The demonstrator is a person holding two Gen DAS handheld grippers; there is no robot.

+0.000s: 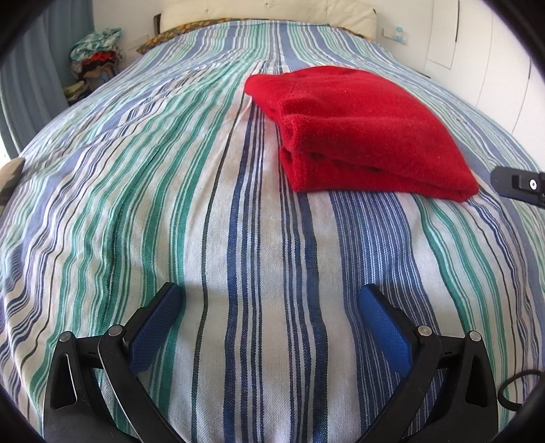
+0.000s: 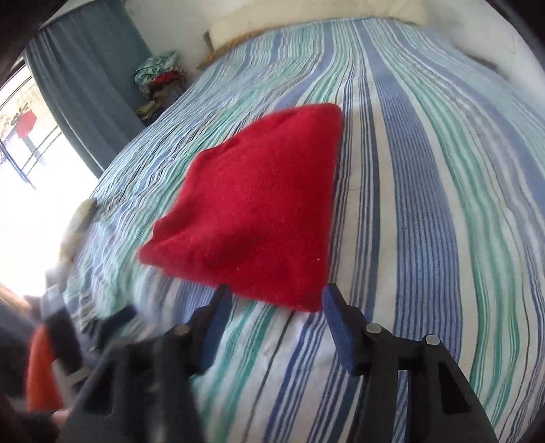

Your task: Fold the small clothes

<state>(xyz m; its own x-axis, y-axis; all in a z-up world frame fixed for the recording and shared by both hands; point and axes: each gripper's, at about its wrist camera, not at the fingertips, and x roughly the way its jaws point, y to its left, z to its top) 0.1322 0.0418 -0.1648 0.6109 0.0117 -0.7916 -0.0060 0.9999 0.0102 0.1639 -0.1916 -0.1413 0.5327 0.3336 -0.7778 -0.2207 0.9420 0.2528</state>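
Red fleece garment [image 1: 357,133] folded into a thick layered block on the striped bedspread [image 1: 204,204]. Left gripper [image 1: 269,300] low in its own view, jaws spread wide, blue pads [image 1: 155,327] clear of any cloth; garment well ahead and off to the right, apart from it. Right gripper [image 2: 276,300] just short of the garment's near edge [image 2: 272,293], jaws parted, nothing clamped; near corner of the fold seen between the fingertips, contact with either pad not determinable. No earlier view supplied for comparison.

Surroundings, left to right: bright window [image 2: 30,163] and grey-blue curtain [image 2: 85,75]; heap of mixed clothes [image 1: 97,58] beside the bed at the far left; pale headboard [image 1: 265,13] at the far end; white cabinet doors [image 1: 477,51] on the right. Nothing lying between either gripper and the garment.

Limits: right wrist view smeared at lower left; dark and orange shapes [image 2: 41,368] there not identifiable. Black part [image 1: 517,184] cut off at the right edge of the left wrist view. Underside of the fold hidden.
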